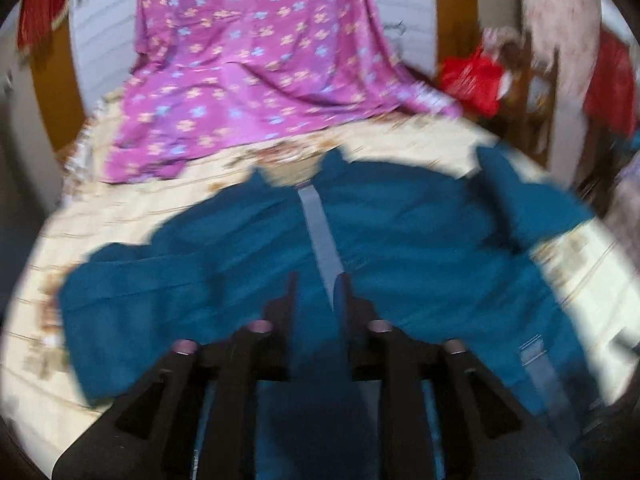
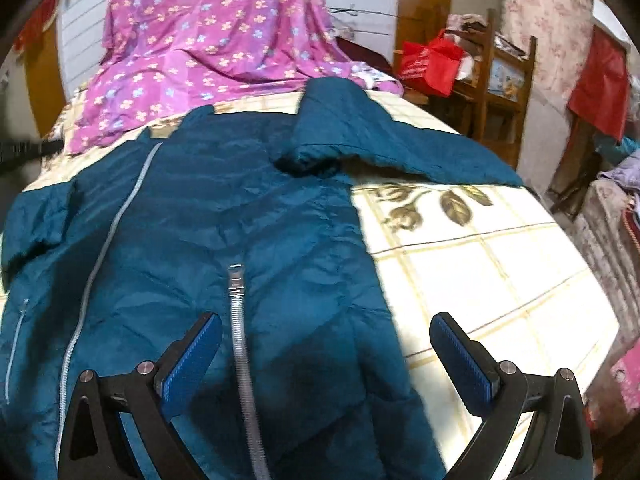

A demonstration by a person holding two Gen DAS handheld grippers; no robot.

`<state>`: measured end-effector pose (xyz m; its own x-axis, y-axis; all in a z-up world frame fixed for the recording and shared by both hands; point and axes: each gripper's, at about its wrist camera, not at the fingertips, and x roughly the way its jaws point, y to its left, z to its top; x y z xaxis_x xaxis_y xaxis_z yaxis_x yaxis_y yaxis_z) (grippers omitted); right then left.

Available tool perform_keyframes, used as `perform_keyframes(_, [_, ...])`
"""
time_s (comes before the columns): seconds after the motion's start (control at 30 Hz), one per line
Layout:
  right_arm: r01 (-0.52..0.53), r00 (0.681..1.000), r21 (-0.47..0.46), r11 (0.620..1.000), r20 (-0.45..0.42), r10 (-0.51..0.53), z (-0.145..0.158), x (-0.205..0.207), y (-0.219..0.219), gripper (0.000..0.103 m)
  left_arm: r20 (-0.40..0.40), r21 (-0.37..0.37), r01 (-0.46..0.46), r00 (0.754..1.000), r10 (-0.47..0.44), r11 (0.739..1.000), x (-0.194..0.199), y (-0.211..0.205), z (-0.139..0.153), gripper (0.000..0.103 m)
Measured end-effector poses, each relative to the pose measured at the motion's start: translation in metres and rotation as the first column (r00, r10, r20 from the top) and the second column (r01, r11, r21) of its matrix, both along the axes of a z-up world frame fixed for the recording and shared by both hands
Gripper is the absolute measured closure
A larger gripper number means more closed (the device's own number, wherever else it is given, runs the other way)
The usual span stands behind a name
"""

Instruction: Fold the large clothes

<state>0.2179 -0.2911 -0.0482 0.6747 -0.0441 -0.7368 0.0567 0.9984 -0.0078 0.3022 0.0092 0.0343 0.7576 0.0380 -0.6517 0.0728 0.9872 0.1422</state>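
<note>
Clearly, the right gripper has its jaws spread wide above the teal jacket; the left gripper's jaws sit nearly closed, blurred, grip unclear.

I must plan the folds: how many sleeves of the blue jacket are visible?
2: one sleeve lies toward the right over the bed, the other sleeve at the jacket's left edge.

Left view motion-blurred — fisheye-dark corners.

Teal zip jacket, spread flat, front up
</note>
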Motion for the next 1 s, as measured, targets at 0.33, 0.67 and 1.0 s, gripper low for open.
perform_keyframes(0.33, [-0.221, 0.969, 0.126, 0.967, 0.141, 0.203, 0.016, -0.006, 0.059, 0.000, -0.040, -0.122, -0.506, 0.862, 0.505, 0.854, -0.043, 0.185, -0.025, 0.038])
perform_keyframes(0.67, [-0.523, 0.844, 0.393, 0.756, 0.120, 0.522, 0.015, 0.103, 0.229, 0.000, -0.225, -0.237, -0.722, 0.692, 0.686, 0.650, -0.090, 0.241, -0.095, 0.038])
perform_keyframes(1.0, [-0.493, 0.739, 0.681, 0.541, -0.001, 0.674, -0.046, 0.212, 0.337, 0.000, -0.305, -0.334, -0.729, 0.684, 0.663, 0.598, -0.084, 0.266, -0.090, 0.038])
